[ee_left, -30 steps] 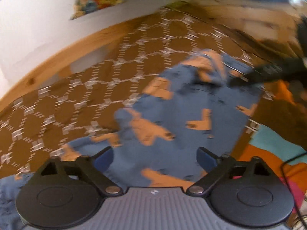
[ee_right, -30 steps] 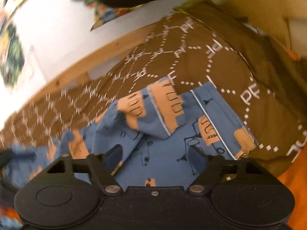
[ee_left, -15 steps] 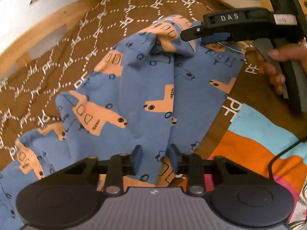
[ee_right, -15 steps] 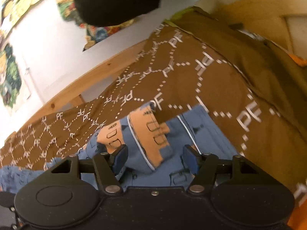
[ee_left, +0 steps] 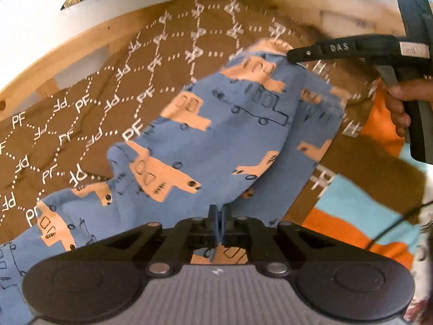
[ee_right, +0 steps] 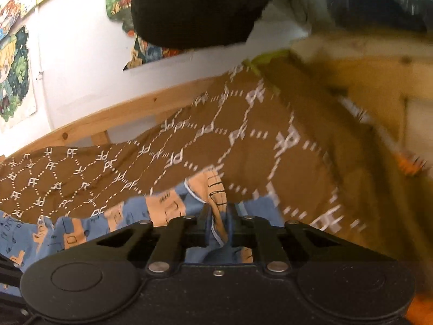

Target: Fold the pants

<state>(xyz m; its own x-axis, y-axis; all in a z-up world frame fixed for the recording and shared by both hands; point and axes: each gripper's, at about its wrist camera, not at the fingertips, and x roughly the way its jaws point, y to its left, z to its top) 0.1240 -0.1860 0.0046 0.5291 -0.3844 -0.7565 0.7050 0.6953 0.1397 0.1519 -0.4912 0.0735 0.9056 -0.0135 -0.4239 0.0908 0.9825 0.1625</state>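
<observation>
My left claw [ee_left: 218, 214] pointed steeply down, clamped on a fold of the blue pants [ee_left: 216, 135] lying on the brown bedspread [ee_left: 94, 103]. My right claw [ee_right: 217, 222], tilted less, was closing on the far hem, cloth between its jaws. A second ago both stood wide and empty, the pants flatter.

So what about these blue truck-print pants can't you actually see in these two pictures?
- Left wrist view: the pants run off the lower left edge, and the left tool body covers their near part.
- Right wrist view: the right tool, closing on a bunched fold, hides most of the cloth; the rest is cut off at the left.
- Right wrist view: the brown bedcover at right is motion-blurred.
- Whether it is a waistband or a leg hem that either tool holds: cannot tell.
</observation>
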